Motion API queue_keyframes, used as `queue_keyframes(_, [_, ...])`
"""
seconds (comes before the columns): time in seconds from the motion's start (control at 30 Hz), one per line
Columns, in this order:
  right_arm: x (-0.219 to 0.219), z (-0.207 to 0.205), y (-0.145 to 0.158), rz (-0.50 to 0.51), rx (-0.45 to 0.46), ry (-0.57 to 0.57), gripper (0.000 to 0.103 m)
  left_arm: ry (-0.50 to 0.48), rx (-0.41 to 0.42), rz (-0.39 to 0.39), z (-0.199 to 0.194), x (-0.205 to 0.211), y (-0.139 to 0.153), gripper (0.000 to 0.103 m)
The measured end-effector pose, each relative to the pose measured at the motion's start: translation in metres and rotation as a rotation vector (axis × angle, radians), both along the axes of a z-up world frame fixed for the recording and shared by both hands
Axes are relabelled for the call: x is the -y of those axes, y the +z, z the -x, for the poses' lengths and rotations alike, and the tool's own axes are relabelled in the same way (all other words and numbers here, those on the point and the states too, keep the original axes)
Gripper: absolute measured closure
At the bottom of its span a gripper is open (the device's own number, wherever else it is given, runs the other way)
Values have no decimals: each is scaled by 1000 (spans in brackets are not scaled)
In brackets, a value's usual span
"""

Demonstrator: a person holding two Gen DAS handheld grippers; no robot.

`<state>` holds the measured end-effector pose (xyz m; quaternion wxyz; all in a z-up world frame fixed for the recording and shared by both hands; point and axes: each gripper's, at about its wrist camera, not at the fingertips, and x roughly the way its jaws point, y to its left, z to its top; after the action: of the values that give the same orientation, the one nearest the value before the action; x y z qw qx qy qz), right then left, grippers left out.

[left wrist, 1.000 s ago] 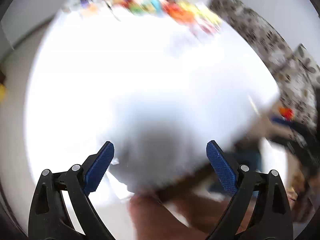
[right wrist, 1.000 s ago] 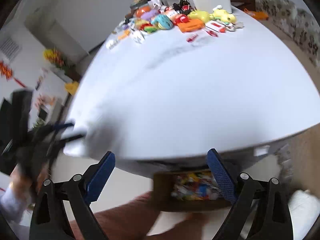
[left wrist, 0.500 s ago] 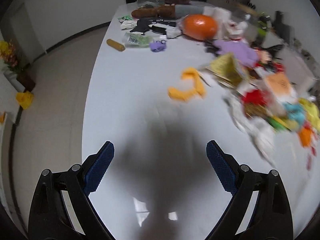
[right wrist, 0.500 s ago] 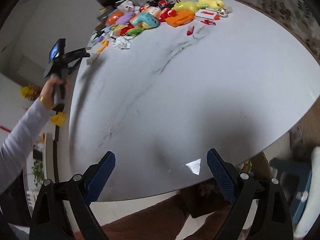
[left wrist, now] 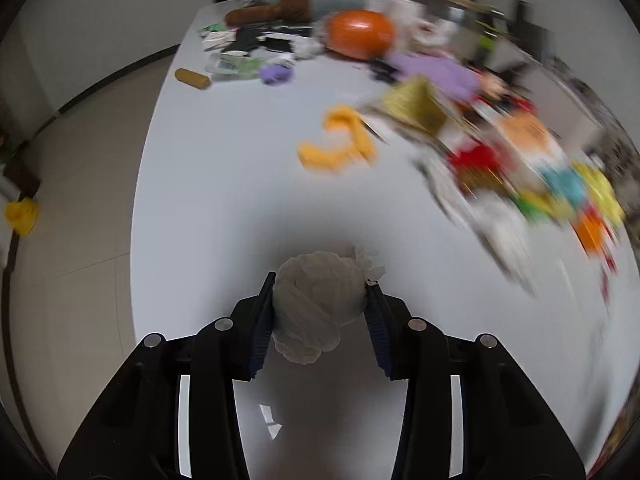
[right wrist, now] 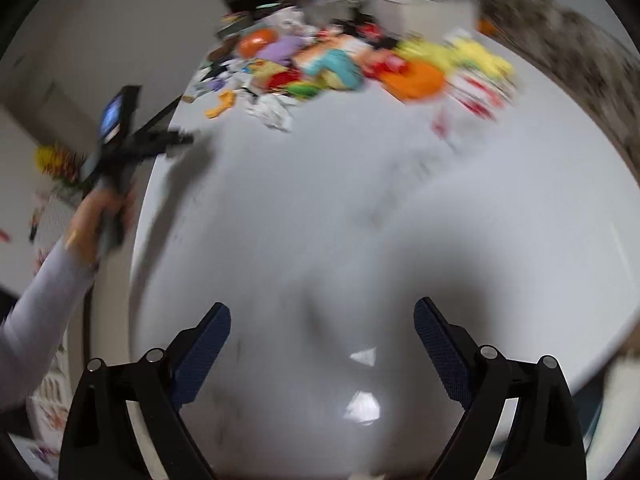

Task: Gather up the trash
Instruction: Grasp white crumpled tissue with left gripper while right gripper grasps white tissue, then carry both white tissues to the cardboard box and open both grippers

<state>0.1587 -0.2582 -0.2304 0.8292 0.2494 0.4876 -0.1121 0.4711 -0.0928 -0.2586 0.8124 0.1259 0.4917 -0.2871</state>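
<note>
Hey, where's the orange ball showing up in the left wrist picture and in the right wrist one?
Left wrist: the orange ball sits top centre, at the white table's far end.
Right wrist: it is upper left of centre, blurred, in the clutter.
Shared landmark: the purple toy beside it.

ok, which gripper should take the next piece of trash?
Right. The right gripper has open, empty jaws over the white table; the left gripper is shut on a crumpled tissue wad.

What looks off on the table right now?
Nothing damaged or spilled that I can tell. Toys and scraps lie heaped at the table's far end, heavily blurred. The left gripper is shut on a crumpled tissue wad.
</note>
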Motion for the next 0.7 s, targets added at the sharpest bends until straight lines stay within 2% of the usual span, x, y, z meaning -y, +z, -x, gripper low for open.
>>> queue_keyframes(0.13, [13, -83, -14, -29, 30, 63, 16, -84, -33, 1, 71, -40, -3, 62])
queue_keyframes(0.2, [20, -127, -21, -31, 38, 74, 17, -108, -78, 12, 108, -64, -6, 62])
queue_keyframes(0.37, [25, -233, -40, 78, -21, 93, 19, -91, -172, 36, 158, -101, -10, 62])
queue_keyframes(0.5, [28, -279, -59, 154, -96, 93, 38, -47, -205, 45, 178, -120, -9, 62])
queue_keyframes(0.53, [29, -285, -62, 178, -114, 87, 45, -38, -205, 45, 181, -124, -7, 62])
queue_keyframes(0.6, [29, -288, -60, 195, -120, 81, 74, -13, -205, 49, 184, -132, -4, 62])
queue_keyframes(0.63, [31, -286, -59, 163, -118, 78, 80, 5, -202, 51, 186, -137, -1, 62])
queue_keyframes(0.7, [33, -277, -49, 140, -85, 67, 80, 23, -182, 52, 187, -141, 5, 62])
